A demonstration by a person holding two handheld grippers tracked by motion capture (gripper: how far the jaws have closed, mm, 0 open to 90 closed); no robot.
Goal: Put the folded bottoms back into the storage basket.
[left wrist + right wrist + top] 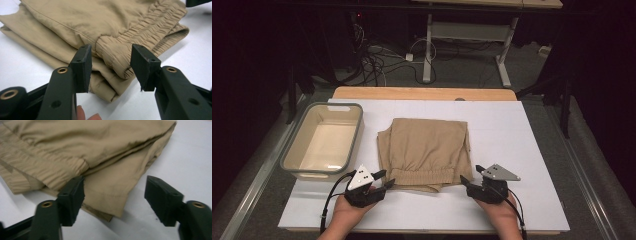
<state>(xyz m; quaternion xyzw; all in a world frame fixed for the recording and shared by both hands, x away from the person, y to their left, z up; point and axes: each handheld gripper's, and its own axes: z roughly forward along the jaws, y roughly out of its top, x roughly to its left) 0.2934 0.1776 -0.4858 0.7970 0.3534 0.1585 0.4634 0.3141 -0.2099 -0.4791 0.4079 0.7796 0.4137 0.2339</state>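
trousers (424,150), tan and folded, lie mid-table with the elastic waistband toward six o'clock, handy for both claws. left gripper (384,182) sits at the seven o'clock corner, jaws part open around the waistband fold, pads not pressing. right gripper (468,181) at five o'clock straddles the corner, also part open, gripping nothing. bin (294,155) at nine o'clock holds nothing, likely awaiting them.
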